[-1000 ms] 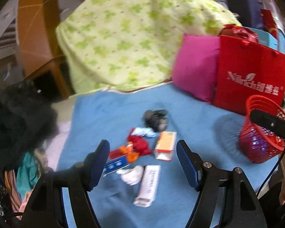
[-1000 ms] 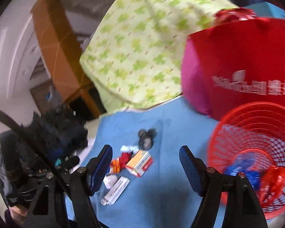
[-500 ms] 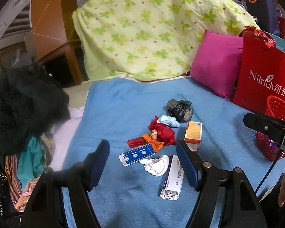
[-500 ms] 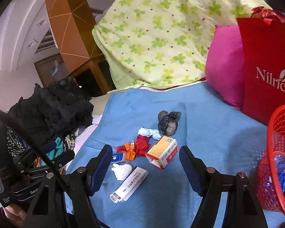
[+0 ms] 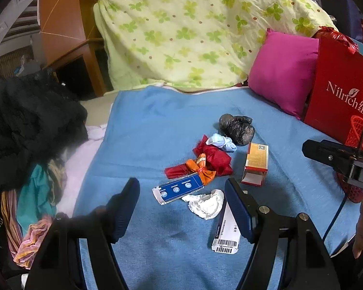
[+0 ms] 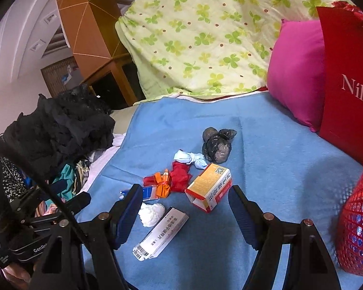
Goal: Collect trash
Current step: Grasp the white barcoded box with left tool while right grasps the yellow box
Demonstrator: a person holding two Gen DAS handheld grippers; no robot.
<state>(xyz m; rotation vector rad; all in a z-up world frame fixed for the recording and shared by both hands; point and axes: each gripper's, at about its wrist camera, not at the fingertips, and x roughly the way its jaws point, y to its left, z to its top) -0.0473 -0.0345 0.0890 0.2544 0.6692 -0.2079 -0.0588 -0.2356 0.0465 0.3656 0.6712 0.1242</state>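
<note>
Trash lies in a cluster on the blue blanket [image 5: 157, 125]: a knotted black bag [image 5: 237, 128], a light blue wad [image 5: 221, 141], red wrapping [image 5: 215, 160] with an orange bow [image 5: 200, 170], a blue blister pack [image 5: 177, 189], a crumpled white tissue [image 5: 207, 204], a long white box [image 5: 226, 232] and an orange carton [image 5: 256, 164]. My left gripper [image 5: 181, 207] hovers open above the tissue and blister pack, holding nothing. My right gripper [image 6: 185, 213] is open over the white box [image 6: 162, 233] and the carton [image 6: 209, 187], also empty. The red mesh basket [image 6: 355, 229] stands at the right.
A green clover quilt [image 5: 193, 29] and a pink pillow [image 5: 280, 70] lie at the back. A red paper bag [image 5: 338, 89] stands behind the basket. Dark and coloured clothes [image 5: 29, 130] pile up off the blanket's left edge. A wooden cabinet [image 6: 89, 24] rises behind.
Both grippers have swung left from the basket toward the trash cluster and sunk closer to it. The basket has slid to the right edge of both views. Their jaws kept the same width.
</note>
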